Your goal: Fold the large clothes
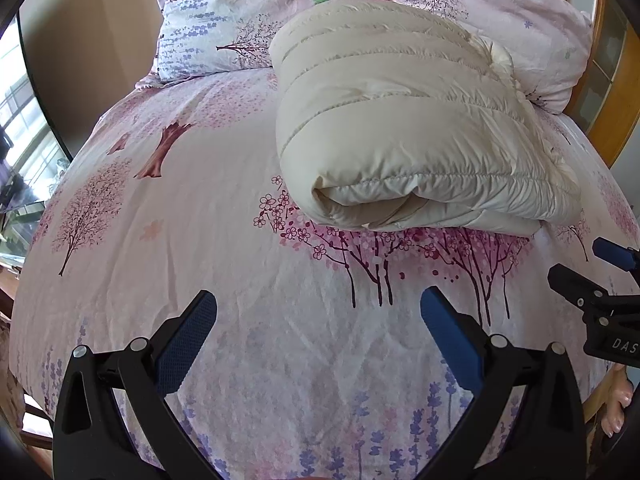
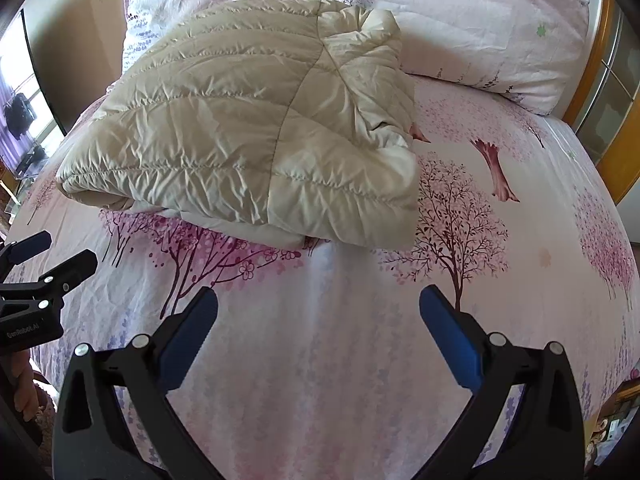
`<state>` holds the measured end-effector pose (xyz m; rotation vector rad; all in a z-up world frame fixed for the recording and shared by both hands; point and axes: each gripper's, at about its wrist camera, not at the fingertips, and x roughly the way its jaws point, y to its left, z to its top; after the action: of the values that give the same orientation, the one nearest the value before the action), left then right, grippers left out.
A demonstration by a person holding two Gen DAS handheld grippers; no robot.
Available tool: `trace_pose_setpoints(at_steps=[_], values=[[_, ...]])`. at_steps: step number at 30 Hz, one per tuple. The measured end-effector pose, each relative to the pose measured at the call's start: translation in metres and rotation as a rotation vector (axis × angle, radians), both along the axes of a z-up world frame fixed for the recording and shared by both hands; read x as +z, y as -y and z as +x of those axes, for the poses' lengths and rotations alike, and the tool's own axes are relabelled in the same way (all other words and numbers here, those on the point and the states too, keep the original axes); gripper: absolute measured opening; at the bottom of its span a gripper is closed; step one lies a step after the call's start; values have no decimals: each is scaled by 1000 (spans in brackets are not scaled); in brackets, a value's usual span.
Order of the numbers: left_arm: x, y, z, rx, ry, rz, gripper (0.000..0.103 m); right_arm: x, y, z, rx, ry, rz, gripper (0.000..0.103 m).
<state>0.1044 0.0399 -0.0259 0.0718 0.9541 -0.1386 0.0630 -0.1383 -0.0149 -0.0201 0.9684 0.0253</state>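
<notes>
A cream quilted down jacket (image 1: 408, 128) is seen folded into a thick, puffy bundle, its layers stacked and a rounded fold turned toward the cameras. It is laid on the bed sheet (image 1: 224, 248), which is printed with pink blossom trees and purple lavender, toward the pillow end of the bed. Its far edge is set against two pillows (image 1: 224, 8) in the same floral print, which are propped at the head of the bed. In the right wrist view the jacket (image 2: 240, 128) is shown from its other side, with stitched seams crossing its top and a bunched corner raised near the pillows (image 2: 480, 28).

The left gripper (image 1: 318, 320) is held over bare sheet, well short of the jacket, with its blue-padded jaws spread wide and nothing between them. The right gripper (image 2: 318, 320) is likewise held above the sheet (image 2: 520, 240), jaws parted and empty, near the jacket's front edge but apart from it. Each gripper is caught at the edge of the other's view. A wooden headboard (image 1: 624, 92) is glimpsed behind the pillows.
</notes>
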Motion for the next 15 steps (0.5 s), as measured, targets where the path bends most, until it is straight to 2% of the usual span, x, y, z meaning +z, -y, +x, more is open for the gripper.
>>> trace_pose_setpoints(at_steps=[15], values=[[-1,0,0,2,-2,-3,102,-1,1,1,0,-4,0,101]])
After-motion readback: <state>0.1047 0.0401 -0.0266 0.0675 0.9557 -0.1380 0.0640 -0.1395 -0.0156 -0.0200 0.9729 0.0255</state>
